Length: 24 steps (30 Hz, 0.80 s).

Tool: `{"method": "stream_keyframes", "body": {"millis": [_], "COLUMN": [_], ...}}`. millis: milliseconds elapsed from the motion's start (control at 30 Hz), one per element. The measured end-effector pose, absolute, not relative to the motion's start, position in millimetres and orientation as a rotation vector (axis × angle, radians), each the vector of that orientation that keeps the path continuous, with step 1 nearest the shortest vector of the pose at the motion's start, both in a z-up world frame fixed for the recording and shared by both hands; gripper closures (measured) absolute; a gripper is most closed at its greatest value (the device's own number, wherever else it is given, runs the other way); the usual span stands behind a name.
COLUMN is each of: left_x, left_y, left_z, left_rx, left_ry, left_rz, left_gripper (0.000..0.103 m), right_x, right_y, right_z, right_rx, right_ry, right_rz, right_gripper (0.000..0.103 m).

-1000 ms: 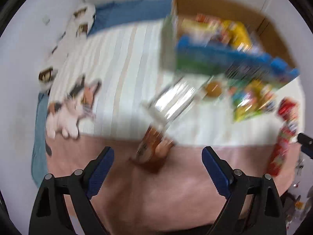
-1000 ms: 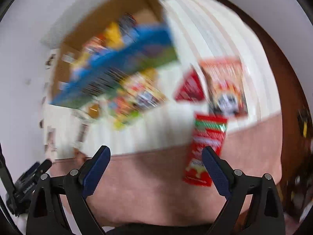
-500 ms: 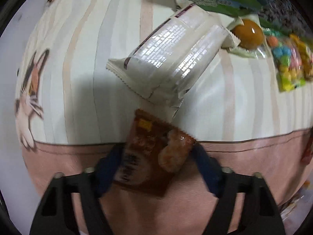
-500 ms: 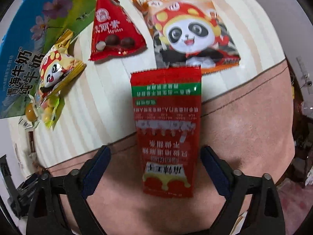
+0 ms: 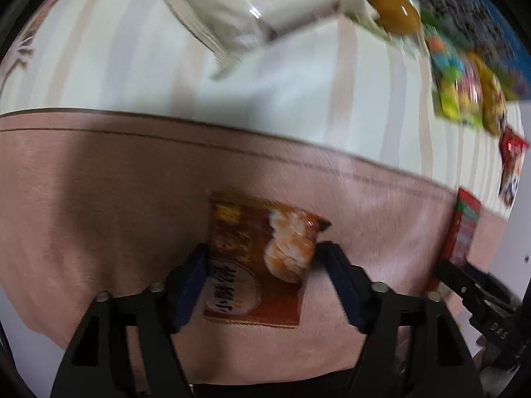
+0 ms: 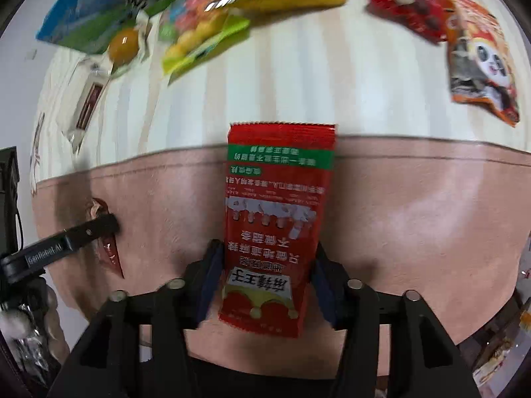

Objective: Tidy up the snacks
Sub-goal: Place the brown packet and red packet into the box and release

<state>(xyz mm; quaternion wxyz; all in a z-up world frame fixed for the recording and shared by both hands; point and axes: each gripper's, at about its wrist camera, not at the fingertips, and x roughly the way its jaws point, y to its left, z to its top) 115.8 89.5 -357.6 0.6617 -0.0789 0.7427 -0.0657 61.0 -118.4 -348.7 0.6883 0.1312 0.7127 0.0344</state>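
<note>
Two grippers — eight snack packets (one box).

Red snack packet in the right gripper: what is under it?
Under the red snack packet the pink band of the bedcover shows, its far end over the striped part. The right gripper grips its near end; whether that end rests on the fabric is hidden.

Near band of the bedspread: brown packet between the left gripper fingers; long sachet between the right gripper fingers, its far end over the striped part
Sachet to packet: sachet to the right
Behind packet: white pack; round sweet right of it
Far right: panda bag; triangular pack left of it
</note>
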Motion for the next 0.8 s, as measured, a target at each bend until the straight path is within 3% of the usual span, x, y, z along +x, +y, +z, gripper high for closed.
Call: {"method": "stream_keyframes", "body": {"millis": [33,133,200,300,533,800], "left_x": [113,107,101,91,83,89], "left_y": [86,79,79,73,49,15], "left_z": [-360,-360,-355,-348,-342,-277], "left_rx": [-0.157,-0.133,-0.099,-0.087,-0.078,-0.137], "left_ry": [1.677,1.662,1.632,1.611,1.606,1.52], "left_rz": [-0.151,-0.144,-0.116,-0.102,-0.107,-0.194], "left_gripper": [0.029,0.03,0.047,0.047,0.047,0.047], "right_x": [60,58,61,61,47,55], "right_y": [-116,-120,-133,-142,-126,-145], "right_z": [-351,-354,-354,-356,-344,-296], "right_rx": [0.293,0.332,0.397,0.384,0.354,0.448], "right_ry": [1.6,1.595,1.582,1.58,1.54,1.438], "right_rz": [0.083,0.065,0.042,0.011,0.063,0.127], "right_gripper": [0.028,0.028,0.031,0.049,0.058,0.06]}}
